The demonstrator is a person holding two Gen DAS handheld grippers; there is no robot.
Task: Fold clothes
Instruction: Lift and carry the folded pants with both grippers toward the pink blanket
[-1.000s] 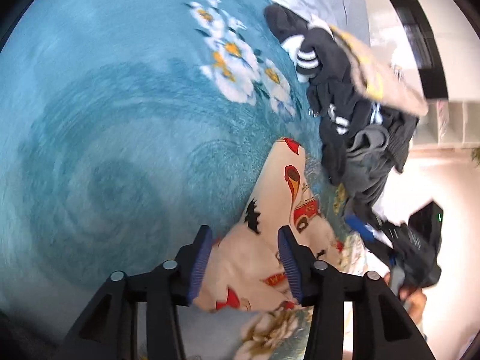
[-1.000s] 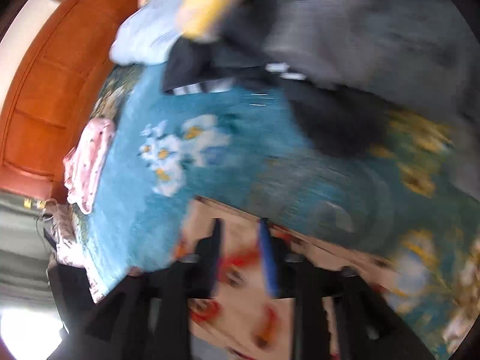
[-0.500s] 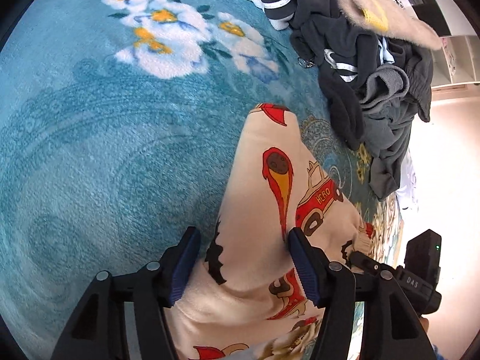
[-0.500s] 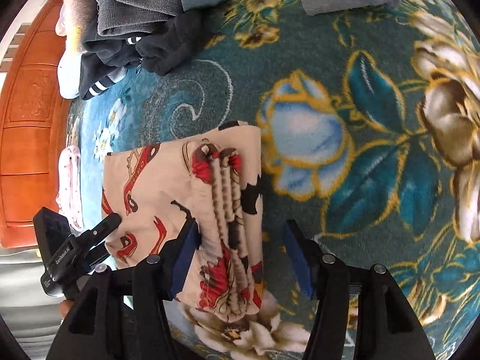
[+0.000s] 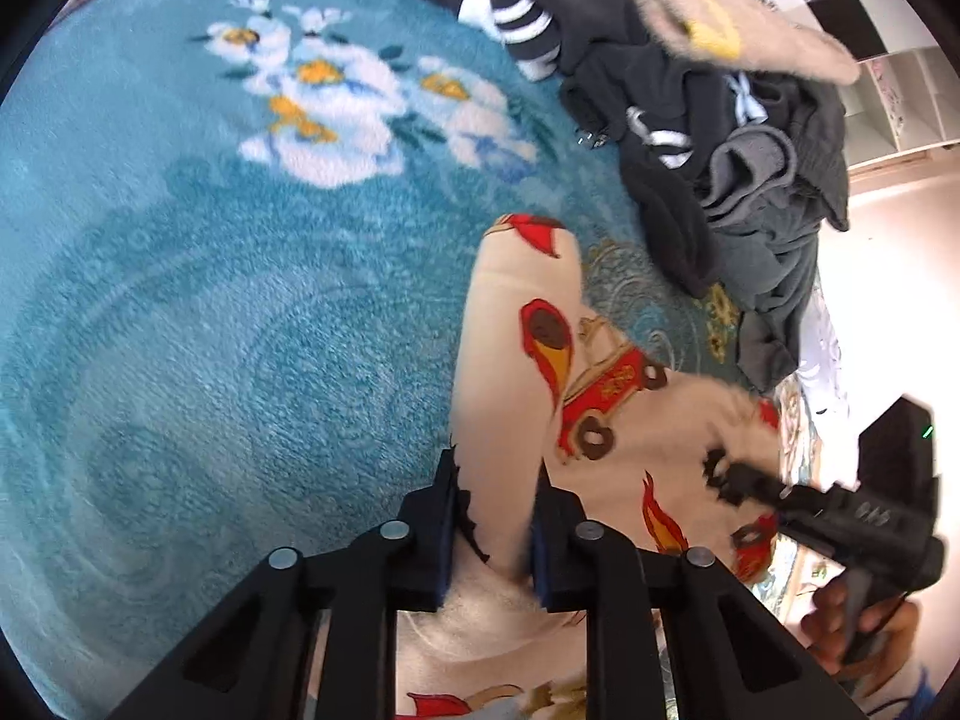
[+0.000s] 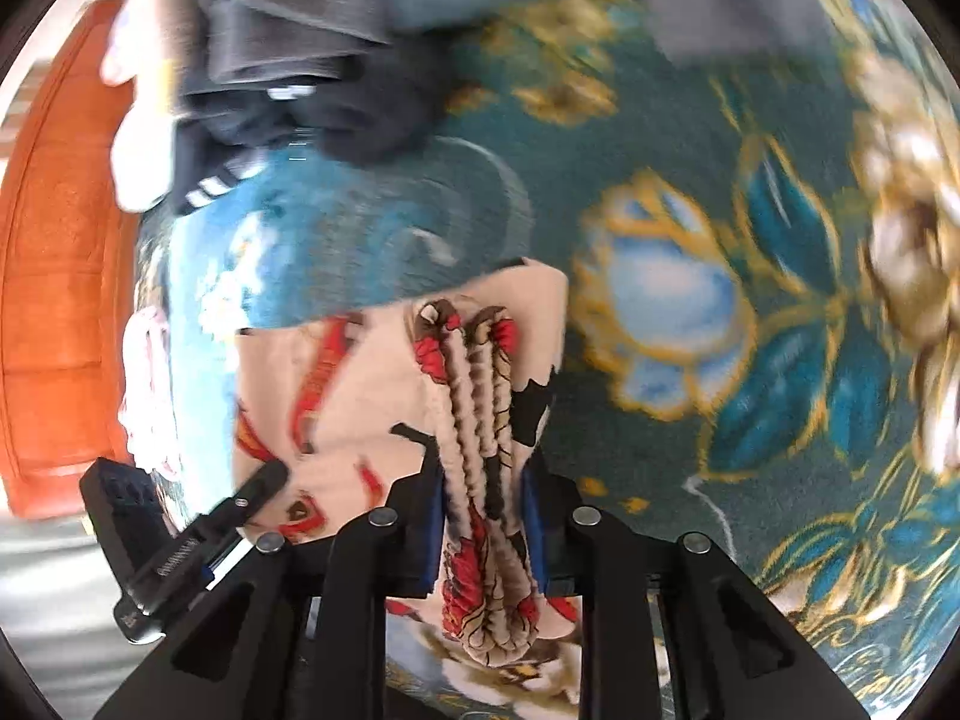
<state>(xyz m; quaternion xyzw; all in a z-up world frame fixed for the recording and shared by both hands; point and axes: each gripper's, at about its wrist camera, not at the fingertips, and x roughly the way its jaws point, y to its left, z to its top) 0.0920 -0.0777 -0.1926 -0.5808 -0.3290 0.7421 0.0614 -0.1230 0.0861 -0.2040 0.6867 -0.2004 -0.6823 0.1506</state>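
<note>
A cream garment with red car and flame prints (image 5: pixel 540 360) lies folded on a teal flowered blanket (image 5: pixel 210 300). My left gripper (image 5: pixel 495 516) is shut on one folded edge of it. In the right wrist view the same cream garment (image 6: pixel 360 396) shows its ribbed, gathered waistband (image 6: pixel 480 450), and my right gripper (image 6: pixel 483 516) is shut on that waistband. Each gripper appears in the other's view: the right one (image 5: pixel 840 510) at the garment's far side, the left one (image 6: pixel 180 540) at lower left.
A heap of dark grey and black clothes (image 5: pixel 720 150) with a beige garment (image 5: pixel 720 18) on top lies beyond the cream one. A pink folded item (image 6: pixel 144 390) sits by the orange wooden headboard (image 6: pixel 54 270). The blanket's gold and blue flowers (image 6: pixel 690 330) spread to the right.
Both grippers were open around the garment's edges half a second ago. Now both have closed on the cloth, the right one on the waistband, and the garment has bunched up slightly.
</note>
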